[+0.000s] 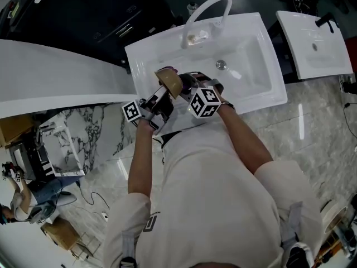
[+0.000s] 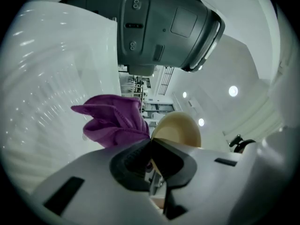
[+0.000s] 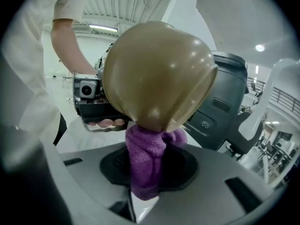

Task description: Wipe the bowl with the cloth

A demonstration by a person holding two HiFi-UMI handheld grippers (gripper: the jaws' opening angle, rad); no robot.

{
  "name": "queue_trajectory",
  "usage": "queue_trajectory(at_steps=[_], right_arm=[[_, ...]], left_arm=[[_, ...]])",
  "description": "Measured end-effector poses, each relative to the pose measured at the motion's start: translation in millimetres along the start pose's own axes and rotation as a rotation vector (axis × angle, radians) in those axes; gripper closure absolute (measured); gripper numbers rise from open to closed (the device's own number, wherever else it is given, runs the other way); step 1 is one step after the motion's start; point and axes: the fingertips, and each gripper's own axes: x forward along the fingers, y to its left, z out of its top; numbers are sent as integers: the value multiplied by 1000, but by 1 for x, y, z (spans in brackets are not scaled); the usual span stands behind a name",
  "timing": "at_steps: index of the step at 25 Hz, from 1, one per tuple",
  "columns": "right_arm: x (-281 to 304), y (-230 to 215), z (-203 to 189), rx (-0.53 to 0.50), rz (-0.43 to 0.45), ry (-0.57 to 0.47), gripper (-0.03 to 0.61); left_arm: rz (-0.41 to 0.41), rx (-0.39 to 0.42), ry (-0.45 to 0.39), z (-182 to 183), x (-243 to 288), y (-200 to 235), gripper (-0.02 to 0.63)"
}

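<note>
Jaws of our left gripper (image 2: pixel 151 149) are clenched on the rim of the tan bowl (image 2: pixel 178 129). Jaws of our right gripper (image 3: pixel 146 172) are clamped on a bunched purple cloth (image 3: pixel 144 156).

Head view: both grippers are held together over the near edge of the white sink (image 1: pixel 251 77), in front of its arched faucet (image 1: pixel 206 10).

Right gripper view: the bowl shows only its rounded outer side. The top of the cloth meets its lower edge, and the contact spot itself is hidden under the bowl.

Left gripper view: the jaws cover most of the bowl, and the cloth sits just left of it.

Head view: we cannot make out the cloth between the grippers.

Sink drain (image 1: pixel 221 65) lies well apart from the bowl.
</note>
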Motion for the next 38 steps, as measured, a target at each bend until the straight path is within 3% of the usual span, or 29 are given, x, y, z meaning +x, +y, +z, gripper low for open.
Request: queue_trajectory(at_steps=[4,9,13,22,25,28,31,34,38], right_arm=[[-2,-7,4,-32,-44,-15,483],[-7,-19,-1,-42,-100,5,483],[-12,-30,-5,-62,-138,24,483],[-12,-26,-9,-110,-131,45,483],[-11,-25,-11,-99,-126,45,483],[-9,-20,-12,-91,-101,48,483],[-6,-14,-14,-85,-75,52,483],[-7,-15,-17,-76,-77,56,483],[-7,-18,-19,-81,-84,67,483]], left_arm=[[-8,24,175,-21,-8,0,595],[114,76,319,-43,-25,21,594],[207,61,238,-30,-41,44,595],[307,64,0,20,-54,62,597],[312,68,-63,35,-54,62,597],[261,39,-116,45,-49,54,597],[198,20,-89,42,-38,44,597],[167,30,-11,29,-29,36,598],[172,74,108,6,-20,32,598]])
